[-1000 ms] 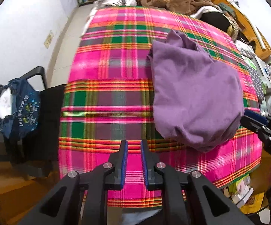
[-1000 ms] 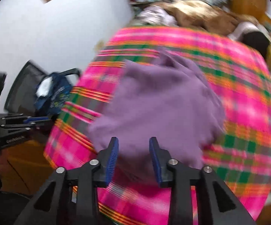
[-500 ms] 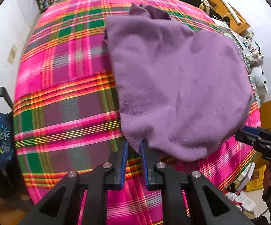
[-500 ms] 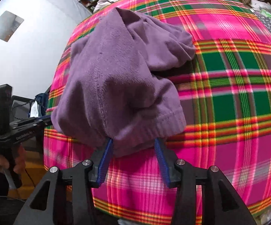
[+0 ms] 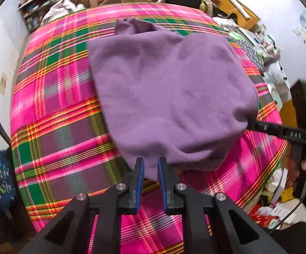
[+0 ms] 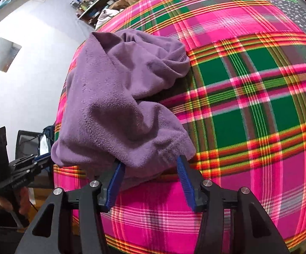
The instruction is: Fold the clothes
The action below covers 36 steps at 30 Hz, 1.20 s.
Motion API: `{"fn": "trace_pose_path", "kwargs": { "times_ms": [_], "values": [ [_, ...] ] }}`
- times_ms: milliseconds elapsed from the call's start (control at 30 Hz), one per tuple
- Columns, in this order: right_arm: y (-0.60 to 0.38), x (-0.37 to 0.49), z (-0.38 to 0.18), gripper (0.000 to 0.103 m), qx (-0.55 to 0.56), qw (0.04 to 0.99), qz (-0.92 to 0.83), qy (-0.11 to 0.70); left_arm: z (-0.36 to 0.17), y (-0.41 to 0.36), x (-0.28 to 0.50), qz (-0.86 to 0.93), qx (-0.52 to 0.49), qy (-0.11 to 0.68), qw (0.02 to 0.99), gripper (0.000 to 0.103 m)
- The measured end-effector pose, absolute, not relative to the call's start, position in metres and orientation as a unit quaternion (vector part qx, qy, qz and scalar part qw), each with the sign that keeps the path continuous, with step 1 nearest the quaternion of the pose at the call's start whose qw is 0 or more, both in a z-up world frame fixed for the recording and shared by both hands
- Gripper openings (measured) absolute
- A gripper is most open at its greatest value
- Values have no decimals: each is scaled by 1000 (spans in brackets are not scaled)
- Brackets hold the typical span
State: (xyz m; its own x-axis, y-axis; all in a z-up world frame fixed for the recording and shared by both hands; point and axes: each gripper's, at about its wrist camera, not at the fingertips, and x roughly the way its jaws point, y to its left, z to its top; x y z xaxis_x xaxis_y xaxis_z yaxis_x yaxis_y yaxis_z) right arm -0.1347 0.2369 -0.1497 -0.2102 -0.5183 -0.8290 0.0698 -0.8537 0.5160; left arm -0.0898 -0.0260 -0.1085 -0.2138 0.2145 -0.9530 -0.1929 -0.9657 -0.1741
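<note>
**Purple top on the plaid bed**

Purple top (image 5: 174,97) lies bunched on my pink plaid blanket (image 5: 57,110). My left tongs (image 5: 149,167) sit open a little at its near edge. My right tongs (image 6: 150,167) gape wide around its hem.

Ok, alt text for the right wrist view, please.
The right gripper, open, straddles the near edge of a rumpled purple fleece garment lying on a pink, green and orange plaid blanket. At far left, the left gripper reaches toward the garment's other corner.
</note>
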Motion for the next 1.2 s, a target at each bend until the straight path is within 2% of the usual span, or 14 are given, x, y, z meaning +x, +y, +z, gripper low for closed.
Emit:
{"fn": "trace_pose_path", "kwargs": {
  "times_ms": [100,200,567,633,867,900,933,967,1033,1133,1200],
  "values": [
    [245,-139,-154,53,600,205,-746,-204,-117,-26,-91,773,-624,-29,114,14],
    [259,-140,-163,59,601,207,-733,-240,-123,-37,-94,765,-635,-70,87,14],
    [295,-133,-197,61,604,226,-640,-417,-128,-43,-107,758,-639,-132,26,14],
    [301,-136,-201,65,605,222,-632,-430,-131,-42,-107,755,-639,-145,20,14],
    [301,-158,-216,65,599,215,-604,-480,-130,-33,-117,752,-634,-178,4,14],
    [300,-160,-216,64,600,217,-604,-478,-132,-33,-117,752,-634,-180,2,12],
    [298,-163,-215,46,601,219,-604,-475,-133,-34,-116,751,-634,-182,1,12],
    [293,-171,-215,32,605,218,-608,-466,-130,-38,-113,751,-633,-187,-2,12],
    [293,-177,-210,17,608,218,-615,-452,-125,-47,-107,751,-631,-197,-6,12],
    [297,-182,-192,7,598,231,-632,-435,-119,-50,-103,750,-627,-209,-8,9],
    [297,-191,-176,6,587,239,-643,-430,-114,-47,-103,753,-624,-212,-8,6]
  ]
}}
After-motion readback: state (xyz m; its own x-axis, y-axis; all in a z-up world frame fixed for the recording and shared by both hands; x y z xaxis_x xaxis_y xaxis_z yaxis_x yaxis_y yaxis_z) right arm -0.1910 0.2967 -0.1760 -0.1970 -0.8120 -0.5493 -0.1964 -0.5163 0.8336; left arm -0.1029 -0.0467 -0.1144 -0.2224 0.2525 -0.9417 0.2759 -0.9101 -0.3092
